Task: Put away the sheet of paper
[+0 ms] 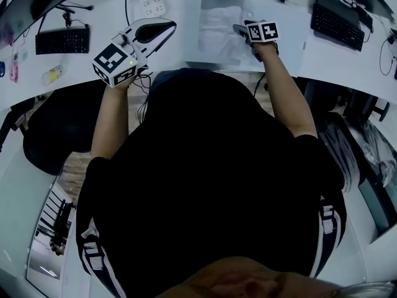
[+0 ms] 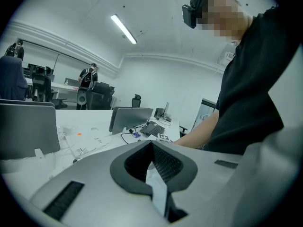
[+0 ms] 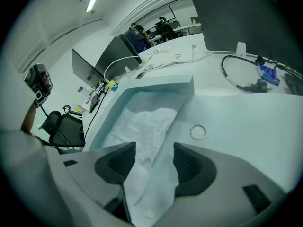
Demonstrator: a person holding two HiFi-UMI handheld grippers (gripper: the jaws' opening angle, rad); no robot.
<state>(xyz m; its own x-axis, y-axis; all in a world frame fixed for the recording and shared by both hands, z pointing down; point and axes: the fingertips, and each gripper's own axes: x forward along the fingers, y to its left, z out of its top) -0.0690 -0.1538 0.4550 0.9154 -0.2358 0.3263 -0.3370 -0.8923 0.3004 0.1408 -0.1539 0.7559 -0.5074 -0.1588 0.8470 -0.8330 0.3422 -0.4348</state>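
Where one sheet (image 3: 142, 126) lies, one tray (image 3: 163, 85)

A white desk (image 1: 186, 39) carries 2 keyboards (image 1: 62, 41) (1 on each side), and a black chair (image 1: 56, 132) stands on the wood floor (image 1: 73, 169). Overhead, strip lights (image 2: 124, 29) cross the white ceiling (image 2: 161, 13).

Dim, bluish pictures; ceiling strip lights (image 2: 124, 29) glare overhead. Both gripper views bend strongly, with dark vignetted corners and soft edges.
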